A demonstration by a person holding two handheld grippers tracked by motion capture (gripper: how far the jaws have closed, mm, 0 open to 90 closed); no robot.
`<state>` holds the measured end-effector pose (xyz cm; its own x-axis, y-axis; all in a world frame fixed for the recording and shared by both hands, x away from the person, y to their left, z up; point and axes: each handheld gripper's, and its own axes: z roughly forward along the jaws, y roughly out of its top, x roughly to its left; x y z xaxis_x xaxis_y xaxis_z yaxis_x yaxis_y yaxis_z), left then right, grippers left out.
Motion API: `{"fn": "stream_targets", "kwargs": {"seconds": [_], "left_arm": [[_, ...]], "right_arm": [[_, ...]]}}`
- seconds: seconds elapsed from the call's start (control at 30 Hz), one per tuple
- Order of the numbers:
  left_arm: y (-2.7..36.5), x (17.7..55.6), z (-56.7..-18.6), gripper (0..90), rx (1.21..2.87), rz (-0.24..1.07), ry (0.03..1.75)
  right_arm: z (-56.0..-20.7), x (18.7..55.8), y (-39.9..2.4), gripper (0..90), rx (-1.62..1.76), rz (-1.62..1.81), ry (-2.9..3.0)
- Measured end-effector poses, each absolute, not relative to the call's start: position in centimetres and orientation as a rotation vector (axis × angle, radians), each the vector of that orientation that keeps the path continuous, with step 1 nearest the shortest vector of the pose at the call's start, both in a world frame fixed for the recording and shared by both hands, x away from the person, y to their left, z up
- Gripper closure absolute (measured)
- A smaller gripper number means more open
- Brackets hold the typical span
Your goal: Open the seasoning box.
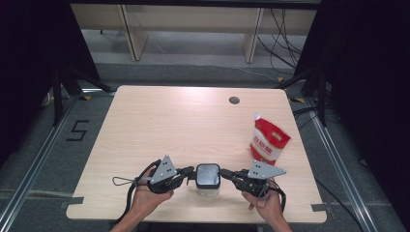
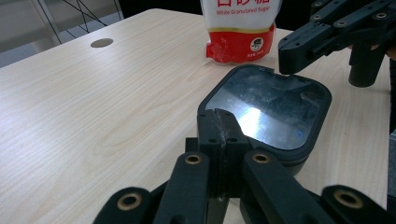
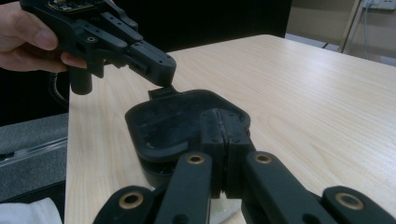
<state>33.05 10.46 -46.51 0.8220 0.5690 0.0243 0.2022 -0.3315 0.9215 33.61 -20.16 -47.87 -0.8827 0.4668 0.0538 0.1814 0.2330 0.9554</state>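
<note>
Two closed grippers (image 1: 189,174) (image 1: 227,173) against the jar lid (image 1: 208,175).

Pale matt wood-grain table (image 1: 159,125), glossy black plastic lid (image 2: 266,105), and a seemingly shiny plastic sugar pouch (image 1: 267,141).

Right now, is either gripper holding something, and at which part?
Nothing is held. The left gripper and the right gripper are both shut, with their tips at opposite edges of the jar's black lid.
</note>
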Motion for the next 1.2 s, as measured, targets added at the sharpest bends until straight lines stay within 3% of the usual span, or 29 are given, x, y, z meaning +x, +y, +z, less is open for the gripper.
{"fn": "stream_targets", "kwargs": {"seconds": [1.2], "left_arm": [[10.8,33.2,-46.9,89.2,1.900,0.415,0.591]], "right_arm": [[-46.8,31.9,-19.5,90.0,0.510,1.507,2.322]]}}
